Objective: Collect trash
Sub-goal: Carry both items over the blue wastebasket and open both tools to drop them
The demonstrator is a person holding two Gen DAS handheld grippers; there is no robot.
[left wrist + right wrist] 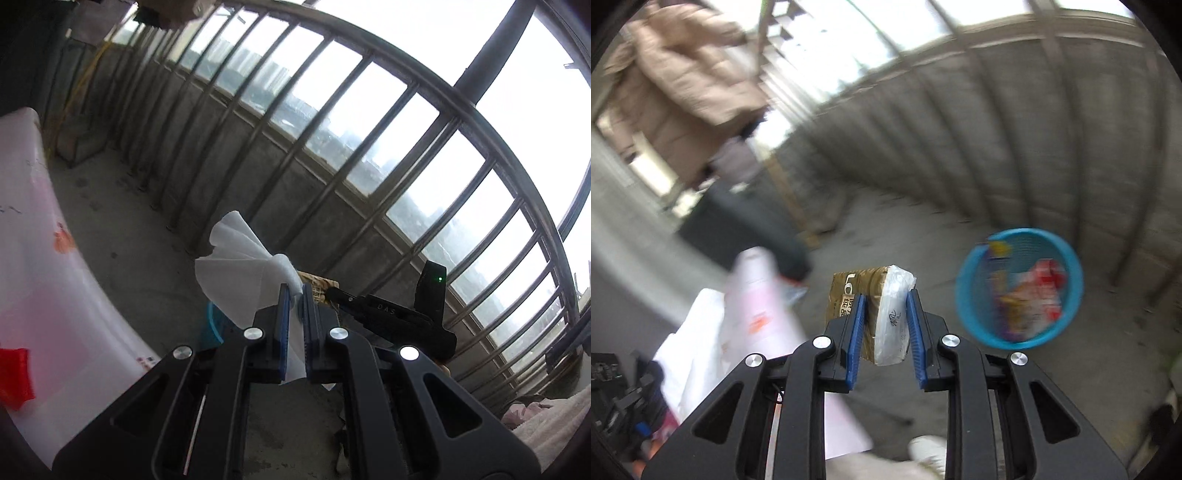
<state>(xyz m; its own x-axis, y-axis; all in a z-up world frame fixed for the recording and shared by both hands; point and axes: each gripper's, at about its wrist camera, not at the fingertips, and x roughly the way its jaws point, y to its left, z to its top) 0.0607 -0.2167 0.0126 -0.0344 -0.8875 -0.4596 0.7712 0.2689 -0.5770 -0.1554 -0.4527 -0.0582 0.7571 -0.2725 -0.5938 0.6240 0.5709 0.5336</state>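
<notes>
I see 1 tissue pinched in my L gripper, fanning up-left. R gripper clamps 1 gold packet, long axis running away from cam. 1 blue basket.

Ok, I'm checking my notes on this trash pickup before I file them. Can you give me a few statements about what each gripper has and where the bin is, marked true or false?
1. The left gripper is shut on a white tissue. True.
2. The right gripper is empty. False: it is clamped on a gold packet with a clear plastic wrap.
3. The blue basket on the floor already has trash in it. True.
4. The blue basket is tipped on its side and empty. False: it stands upright with colourful wrappers inside.
5. A metal railing runs behind the tissue. True.
</notes>
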